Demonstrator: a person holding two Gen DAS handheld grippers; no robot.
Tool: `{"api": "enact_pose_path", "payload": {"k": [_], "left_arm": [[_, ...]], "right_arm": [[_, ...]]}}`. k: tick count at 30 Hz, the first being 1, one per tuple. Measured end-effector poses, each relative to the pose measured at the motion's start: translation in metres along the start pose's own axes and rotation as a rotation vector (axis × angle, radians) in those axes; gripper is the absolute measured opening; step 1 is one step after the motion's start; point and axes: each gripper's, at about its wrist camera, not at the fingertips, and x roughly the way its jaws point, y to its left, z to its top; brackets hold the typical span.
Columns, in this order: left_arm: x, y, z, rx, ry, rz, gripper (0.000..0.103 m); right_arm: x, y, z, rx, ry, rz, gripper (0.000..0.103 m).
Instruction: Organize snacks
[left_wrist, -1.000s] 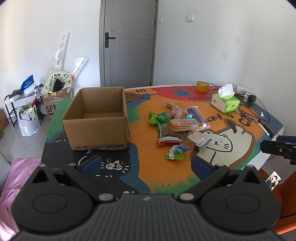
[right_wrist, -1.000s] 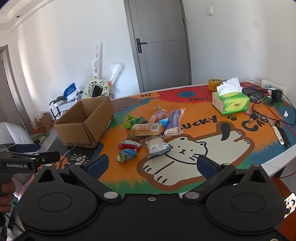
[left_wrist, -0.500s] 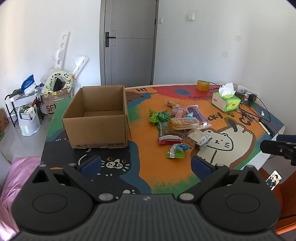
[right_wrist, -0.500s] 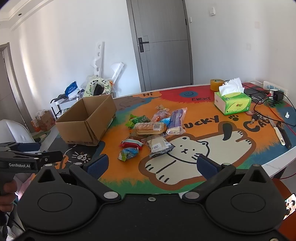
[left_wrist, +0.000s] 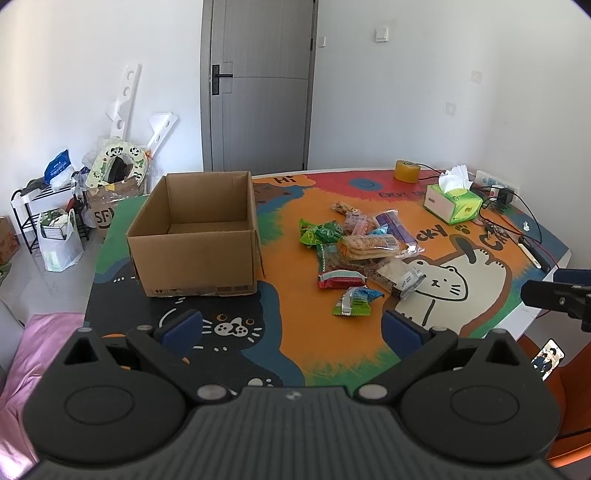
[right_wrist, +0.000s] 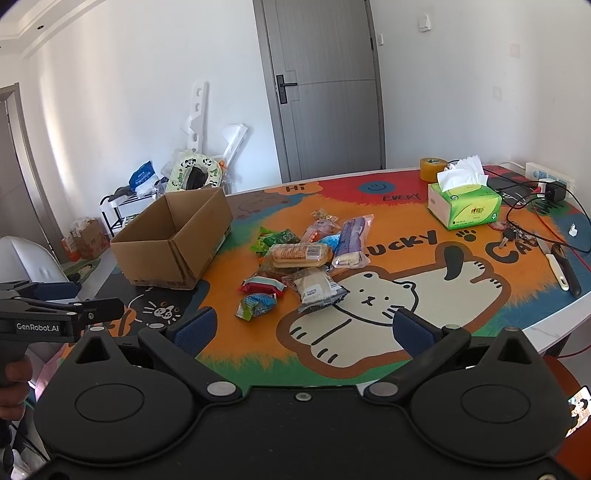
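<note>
An open, empty cardboard box (left_wrist: 199, 236) (right_wrist: 173, 243) stands on the left part of a colourful cat-print table mat (left_wrist: 288, 332). Right of it lies a loose pile of several wrapped snacks (left_wrist: 360, 251) (right_wrist: 301, 258): green packets, a long biscuit pack, a purple pack, a red-and-white pack, a clear sandwich pack. My left gripper (left_wrist: 291, 326) hangs open over the mat's near edge, short of the box and the pile, holding nothing. My right gripper (right_wrist: 303, 326) is open too, near the front edge, below the snacks.
A green tissue box (right_wrist: 463, 206), a tape roll (right_wrist: 434, 169), a power strip with cables (right_wrist: 546, 184), keys and a knife (right_wrist: 565, 271) sit along the table's right side. A door, a small rack and bags stand behind. A phone (left_wrist: 548, 359) lies low at right.
Both cameras have pulled back and risen slightly, so the box and snacks sit a little farther up in view. Nothing on the table has moved.
</note>
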Motion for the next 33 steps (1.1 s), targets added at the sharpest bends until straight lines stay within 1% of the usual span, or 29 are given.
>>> {"api": "enact_pose_path", "payload": {"k": [19, 24, 27, 29, 32, 33], "left_arm": [[0.000, -0.004, 0.005, -0.005, -0.001, 0.008, 0.102], [0.006, -0.012, 0.004, 0.010, -0.018, 0.016, 0.102], [0.013, -0.016, 0.003, 0.010, -0.013, -0.004, 0.102], [0.017, -0.019, 0.003, 0.014, -0.021, -0.019, 0.102], [0.027, -0.022, 0.001, 0.022, -0.023, -0.021, 0.102], [0.030, -0.022, 0.001, 0.019, -0.023, -0.024, 0.102]], "right_arm": [[0.003, 0.004, -0.003, -0.011, 0.000, 0.006, 0.103], [0.007, 0.002, -0.006, -0.007, -0.002, 0.017, 0.103], [0.011, 0.003, -0.008, -0.023, -0.004, 0.010, 0.103], [0.015, 0.002, -0.011, -0.022, -0.002, 0.025, 0.103], [0.025, -0.002, -0.012, -0.013, 0.009, 0.025, 0.102], [0.030, -0.004, -0.012, -0.013, 0.017, 0.017, 0.100]]}}
